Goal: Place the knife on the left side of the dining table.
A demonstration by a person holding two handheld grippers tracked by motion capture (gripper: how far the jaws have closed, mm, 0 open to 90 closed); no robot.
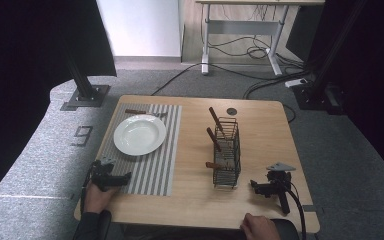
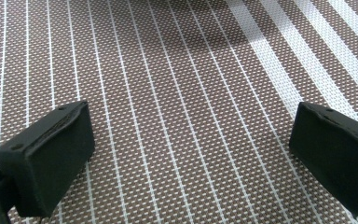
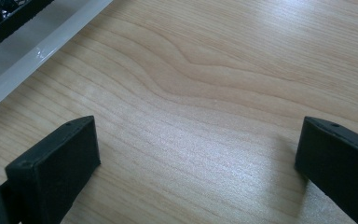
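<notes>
- High view: dim, dark borders at both sides; the surface (image 1: 260,200) is evenly lit.
- Gripper views: sharp, with soft sheen on wood and a pale glare band on the placemat (image 2: 307,51).

A round white plate (image 1: 139,134) lies flat on a grey striped placemat (image 1: 155,167) at the table's left half, with a brown-handled utensil (image 1: 145,112) lying just beyond the plate's far rim. To the right stands a black wire-mesh caddy (image 1: 227,159), upright, holding three brown-handled utensils (image 1: 214,139): two lean up and to the left, one lies low across it.
</notes>
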